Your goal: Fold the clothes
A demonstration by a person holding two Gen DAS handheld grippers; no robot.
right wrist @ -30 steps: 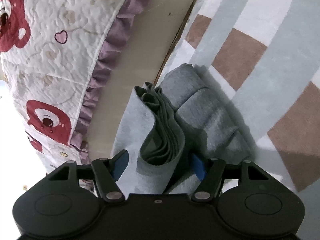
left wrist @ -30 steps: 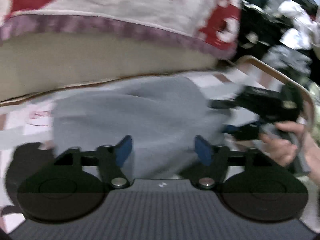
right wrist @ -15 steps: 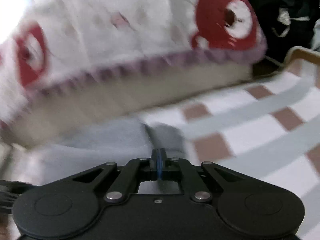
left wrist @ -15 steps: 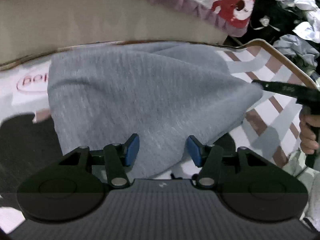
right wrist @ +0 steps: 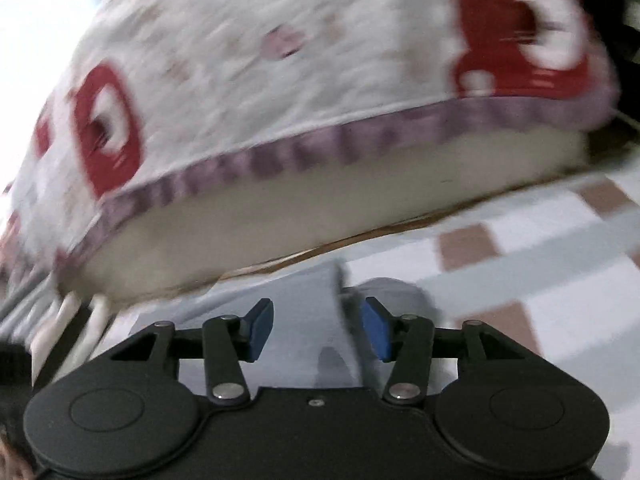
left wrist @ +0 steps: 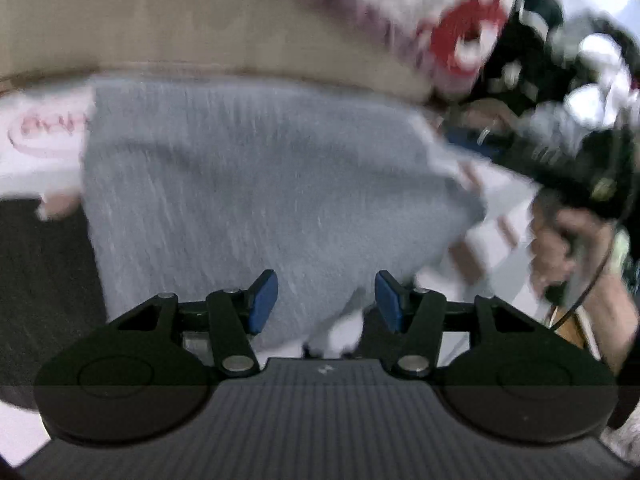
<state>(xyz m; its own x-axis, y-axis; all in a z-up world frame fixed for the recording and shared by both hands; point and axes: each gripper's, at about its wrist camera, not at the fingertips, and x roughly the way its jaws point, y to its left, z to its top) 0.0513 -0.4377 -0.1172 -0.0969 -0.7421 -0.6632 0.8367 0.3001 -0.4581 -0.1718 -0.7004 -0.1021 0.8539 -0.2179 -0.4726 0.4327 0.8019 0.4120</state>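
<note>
So the right gripper has just let go. Half a second back its fingers were pinched tight together at the edge of the grey garment, and now they've been opening again and stand about halfway apart, with a raised fold of the grey cloth between them but neither blue pad visibly pressing on it. The left gripper narrowed a bit earlier in the second and then stopped; it sits half open over the near edge of the cloth, pads clear of it as far as I can tell through the blur.

My read: that fold has been laid down and released, so both grippers are free for the next grab.

The garment lies on the striped mat on the floor, right up against the base of the bed with the bear-print quilt. In the left view it's a flattish grey rectangle-ish shape, wider than a second ago, when it was more bunched. Its long axis looks to run side to side, parallel to the bed's edge, with one corner trailing towards the right gripper and the hand holding it. Both views are smeared, so I can't tell which end is the waist or the collar.
</note>
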